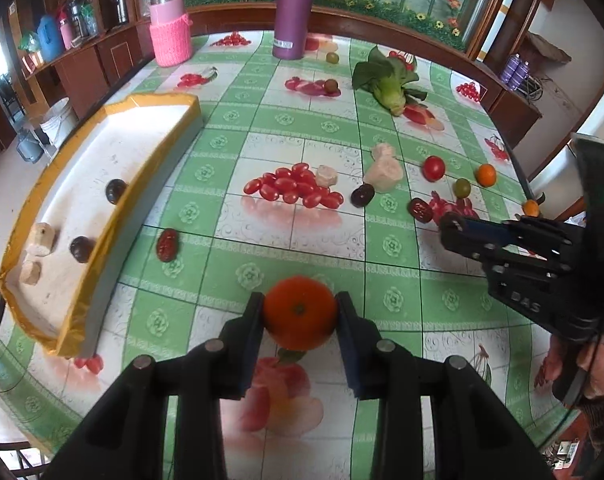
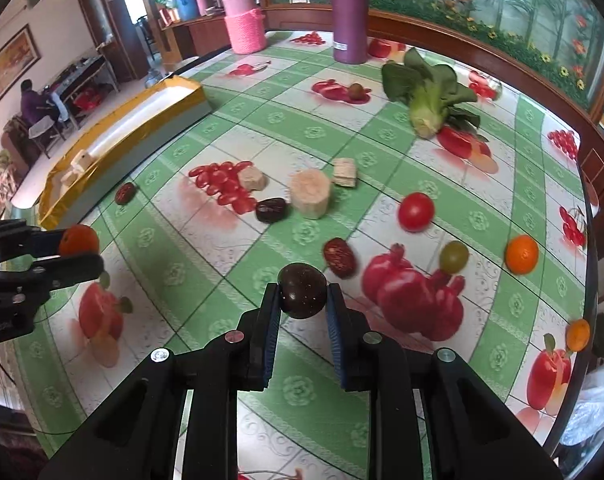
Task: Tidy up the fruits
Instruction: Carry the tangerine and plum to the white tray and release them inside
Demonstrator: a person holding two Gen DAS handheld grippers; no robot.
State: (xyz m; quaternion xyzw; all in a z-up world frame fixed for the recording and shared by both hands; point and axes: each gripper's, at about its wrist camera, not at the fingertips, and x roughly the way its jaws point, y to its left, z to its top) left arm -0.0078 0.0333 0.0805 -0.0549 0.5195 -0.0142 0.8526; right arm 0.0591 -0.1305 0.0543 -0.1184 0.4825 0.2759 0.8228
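My left gripper (image 1: 299,316) is shut on an orange tangerine (image 1: 299,312), held a little above the tablecloth. It shows again at the left edge of the right wrist view as the left gripper (image 2: 80,249) with the tangerine (image 2: 78,239). My right gripper (image 2: 303,300) is shut on a dark round fruit (image 2: 302,295). In the left wrist view the right gripper (image 1: 451,227) reaches in from the right, its fruit hidden. A yellow-rimmed white tray (image 1: 158,100) lies at the left, holding two dark fruits (image 1: 116,191) and pale chunks (image 1: 41,238).
Loose on the table are a red tomato (image 2: 416,212), a green grape (image 2: 454,256), small oranges (image 2: 522,254), dates (image 2: 339,258) and pale chunks (image 2: 310,194). A bok choy (image 2: 426,96), a purple bottle (image 2: 349,12) and a pink jar (image 2: 246,24) stand farther back.
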